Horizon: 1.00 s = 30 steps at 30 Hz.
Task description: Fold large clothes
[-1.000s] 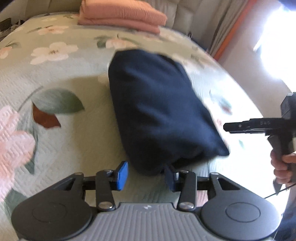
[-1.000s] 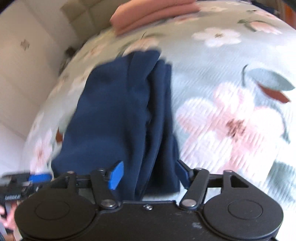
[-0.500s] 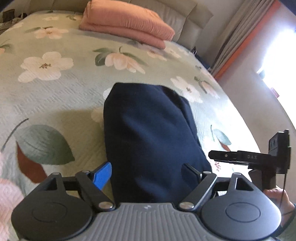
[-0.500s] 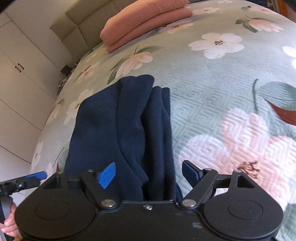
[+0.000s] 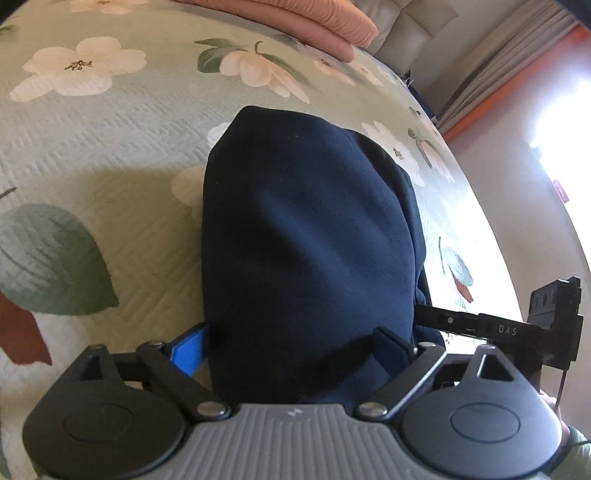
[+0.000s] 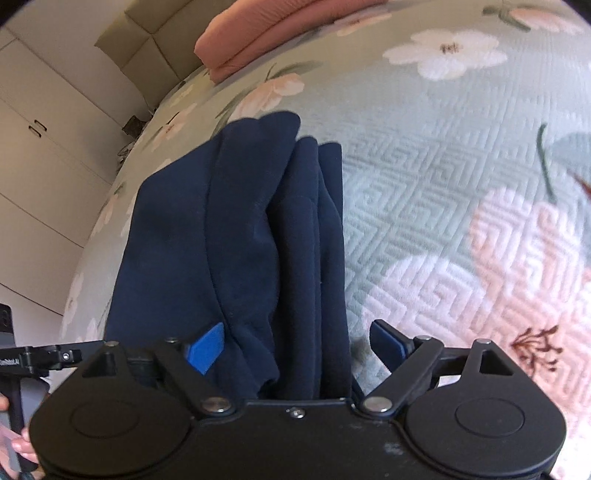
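A: How many garments are there?

B: One navy garment (image 5: 306, 236), folded into a thick bundle, on the bed (image 5: 110, 155). At the bed's head end lie two pink pillows (image 6: 280, 33), stacked.

A: And claws?

B: Two. The left claw (image 5: 291, 349) is spread wide, and the bundle's near end lies between its fingers. The blue left pad (image 5: 188, 350) sits just beside the cloth; the other pad rests over the cloth.

A: The right one?

B: The right claw (image 6: 295, 349) is also wide, straddling the bundle's layered edge (image 6: 314, 258). Its left pad (image 6: 207, 347) lies against the cloth; the right pad (image 6: 388, 341) stands apart over the bedspread.

A: Is the bundle near an edge?

B: Near the bed's side edge in the left view.
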Each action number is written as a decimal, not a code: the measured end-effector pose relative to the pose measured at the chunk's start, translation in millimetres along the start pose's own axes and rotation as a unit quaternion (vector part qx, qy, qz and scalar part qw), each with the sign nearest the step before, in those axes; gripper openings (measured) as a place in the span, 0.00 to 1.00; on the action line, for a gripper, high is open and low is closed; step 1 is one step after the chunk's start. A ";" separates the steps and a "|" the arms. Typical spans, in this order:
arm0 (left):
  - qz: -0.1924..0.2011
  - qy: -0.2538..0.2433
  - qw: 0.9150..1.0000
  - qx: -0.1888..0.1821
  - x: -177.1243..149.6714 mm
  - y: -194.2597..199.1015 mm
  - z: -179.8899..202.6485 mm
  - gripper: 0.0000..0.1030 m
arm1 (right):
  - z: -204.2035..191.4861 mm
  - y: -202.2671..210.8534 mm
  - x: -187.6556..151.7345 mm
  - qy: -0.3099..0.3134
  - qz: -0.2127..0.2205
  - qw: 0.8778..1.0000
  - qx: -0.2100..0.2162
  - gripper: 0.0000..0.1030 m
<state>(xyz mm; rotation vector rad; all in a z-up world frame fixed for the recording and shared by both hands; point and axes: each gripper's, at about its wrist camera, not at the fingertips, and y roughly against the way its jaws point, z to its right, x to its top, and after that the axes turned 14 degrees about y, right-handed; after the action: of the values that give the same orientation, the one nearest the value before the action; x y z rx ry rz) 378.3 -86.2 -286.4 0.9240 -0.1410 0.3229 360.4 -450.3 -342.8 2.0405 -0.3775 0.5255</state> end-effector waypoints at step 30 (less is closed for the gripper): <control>0.031 0.041 0.990 -0.133 -22.9 -8.5 -27.6 0.54 | -26.3 0.5 -2.2 0.017 0.035 0.994 0.105 0.83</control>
<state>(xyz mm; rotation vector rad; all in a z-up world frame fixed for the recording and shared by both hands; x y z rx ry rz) 359.1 -73.7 -315.3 0.6421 -0.1342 0.3898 352.7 -427.6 -331.8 2.2225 -0.3881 0.6665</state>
